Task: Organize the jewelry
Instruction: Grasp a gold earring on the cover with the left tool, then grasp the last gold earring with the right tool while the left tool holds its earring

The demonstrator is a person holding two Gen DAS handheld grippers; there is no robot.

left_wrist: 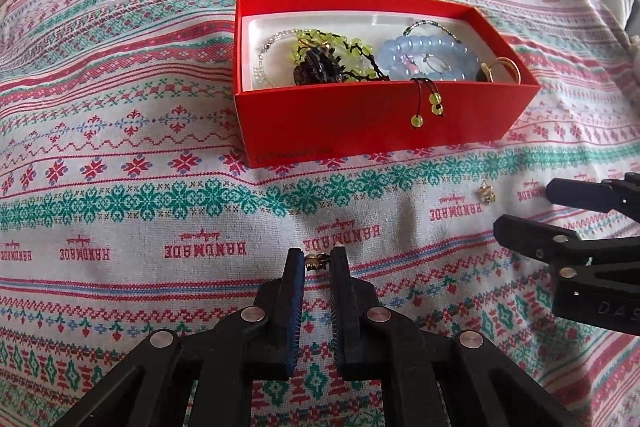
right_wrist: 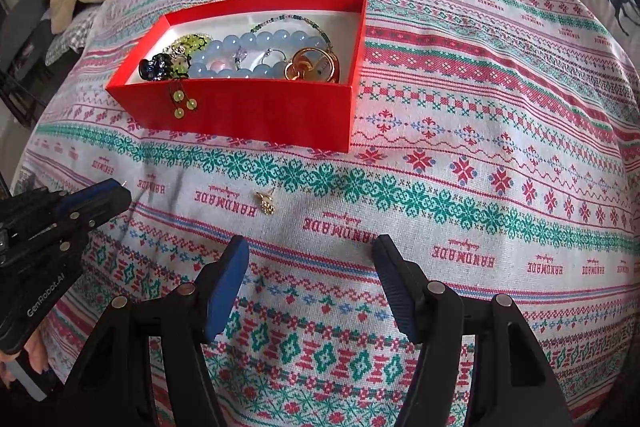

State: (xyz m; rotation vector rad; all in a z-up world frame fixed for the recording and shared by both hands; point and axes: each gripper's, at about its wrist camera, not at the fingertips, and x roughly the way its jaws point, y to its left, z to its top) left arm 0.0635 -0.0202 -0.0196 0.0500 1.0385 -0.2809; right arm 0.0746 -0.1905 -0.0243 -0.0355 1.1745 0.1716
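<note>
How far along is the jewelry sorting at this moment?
Mostly done: the red box already holds the blue bead bracelet, the green bead strand and gold rings. In hand: the left gripper is shut on a small gold earring at the cloth. Left: a second gold earring lies loose on the cloth, ahead of the open, empty right gripper.

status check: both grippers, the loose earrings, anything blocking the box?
Left gripper shut on small gold earring. Right gripper open, empty. Second earring loose on cloth, ahead of right gripper. Red box open, path clear.
</note>
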